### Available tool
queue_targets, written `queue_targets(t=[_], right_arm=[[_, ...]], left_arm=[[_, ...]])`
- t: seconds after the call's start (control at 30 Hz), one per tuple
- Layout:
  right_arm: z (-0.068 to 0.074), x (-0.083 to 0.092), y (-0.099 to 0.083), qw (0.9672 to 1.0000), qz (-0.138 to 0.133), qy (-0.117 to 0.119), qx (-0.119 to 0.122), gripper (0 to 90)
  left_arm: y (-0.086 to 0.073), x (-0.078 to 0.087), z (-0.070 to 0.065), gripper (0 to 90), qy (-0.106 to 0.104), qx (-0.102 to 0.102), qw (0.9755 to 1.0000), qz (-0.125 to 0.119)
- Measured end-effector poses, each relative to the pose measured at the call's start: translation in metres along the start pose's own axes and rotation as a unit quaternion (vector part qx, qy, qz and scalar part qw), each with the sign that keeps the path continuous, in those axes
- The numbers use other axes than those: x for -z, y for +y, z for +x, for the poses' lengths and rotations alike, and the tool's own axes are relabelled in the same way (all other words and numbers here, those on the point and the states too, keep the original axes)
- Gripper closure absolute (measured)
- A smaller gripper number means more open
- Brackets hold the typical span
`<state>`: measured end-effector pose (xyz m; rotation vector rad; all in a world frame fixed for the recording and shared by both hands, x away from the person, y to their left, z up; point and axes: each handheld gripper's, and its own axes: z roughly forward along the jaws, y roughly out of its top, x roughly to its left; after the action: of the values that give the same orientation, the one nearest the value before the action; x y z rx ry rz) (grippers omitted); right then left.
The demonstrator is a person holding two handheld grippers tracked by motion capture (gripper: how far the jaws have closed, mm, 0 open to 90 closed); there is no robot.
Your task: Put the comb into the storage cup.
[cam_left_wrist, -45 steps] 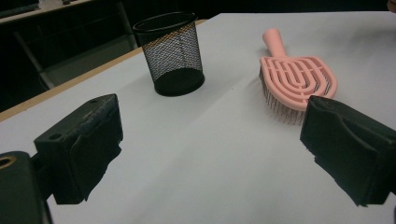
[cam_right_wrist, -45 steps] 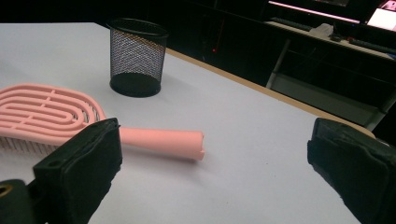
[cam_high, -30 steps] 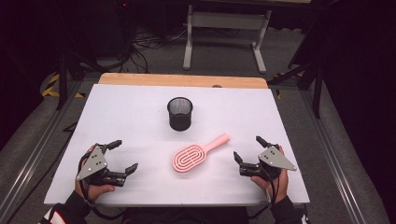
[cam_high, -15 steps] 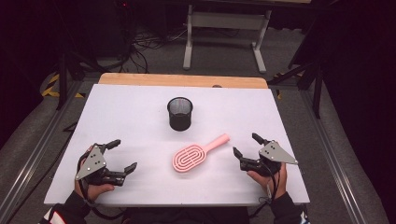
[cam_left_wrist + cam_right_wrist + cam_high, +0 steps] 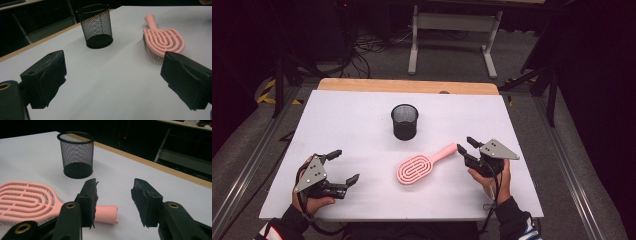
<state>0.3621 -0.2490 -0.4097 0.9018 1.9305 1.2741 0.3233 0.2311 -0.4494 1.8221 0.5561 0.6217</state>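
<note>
A pink hairbrush (image 5: 418, 167) lies bristles down on the white table (image 5: 352, 115), its handle pointing to the right. In the right gripper view, the brush's handle end (image 5: 108, 214) pokes out from behind one jaw into the gap. My right gripper (image 5: 464, 145) sits at that handle tip; its jaws have just been closing and stand partly apart, with neither pad pressing on the handle. A black mesh cup (image 5: 404, 121) stands upright behind the brush. My left gripper (image 5: 346, 165) rests wide open at the front left, with nothing between its jaws. In the left gripper view, the cup (image 5: 96, 25) and brush (image 5: 163, 40) lie beyond them.
A wooden strip (image 5: 407, 86) runs along the table's far edge. Behind it are a grey stand (image 5: 452, 35) and cables on the floor. Metal rails (image 5: 562, 165) flank the table on both sides.
My right gripper has moved left and a little up to the brush's handle end, and its jaws have narrowed. The left gripper, brush and cup have stayed put.
</note>
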Motion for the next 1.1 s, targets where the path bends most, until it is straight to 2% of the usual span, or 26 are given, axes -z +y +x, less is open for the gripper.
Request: queue_targets(t=[0.07,0.13,0.17,0.4,0.5,0.63,0.7,0.8,1.1], right_arm=[[0.000,-0.005,0.002,0.9999,0.002,0.015,-0.002,64.2],[0.001,-0.010,0.003,0.9998,0.011,0.014,0.005,66.0],[0.001,-0.016,0.004,0.9998,0.017,0.013,0.005,70.3],[0.004,-0.031,0.008,0.9994,0.026,0.019,0.010,77.1],[0.004,-0.044,0.009,0.9989,0.040,0.022,0.010,84.7],[0.004,-0.054,0.008,0.9979,0.058,0.025,0.013,88.0],[0.004,-0.063,0.006,0.9964,0.080,0.021,0.017,89.4],[0.002,-0.078,0.000,0.9936,0.110,0.023,0.009,90.0],[0.007,-0.092,-0.008,0.9881,0.151,0.025,0.018,90.0]], left_arm=[[0.000,0.000,0.000,7.8,0.001,0.003,1.0000,0.000],[0.000,0.000,0.001,7.9,0.001,0.000,1.0000,0.001],[0.000,0.000,0.000,8.0,0.001,0.003,1.0000,0.000],[-0.001,-0.002,0.001,8.3,0.000,0.003,1.0000,0.002],[-0.002,-0.001,0.001,8.3,-0.001,0.001,1.0000,0.002],[-0.002,-0.001,0.002,8.3,0.003,0.001,1.0000,0.002],[-0.001,-0.001,0.002,8.2,0.003,0.000,1.0000,0.000],[-0.001,0.000,0.002,8.4,0.006,-0.002,1.0000,0.000],[-0.001,-0.002,0.001,9.2,0.006,-0.008,0.9999,-0.001]])
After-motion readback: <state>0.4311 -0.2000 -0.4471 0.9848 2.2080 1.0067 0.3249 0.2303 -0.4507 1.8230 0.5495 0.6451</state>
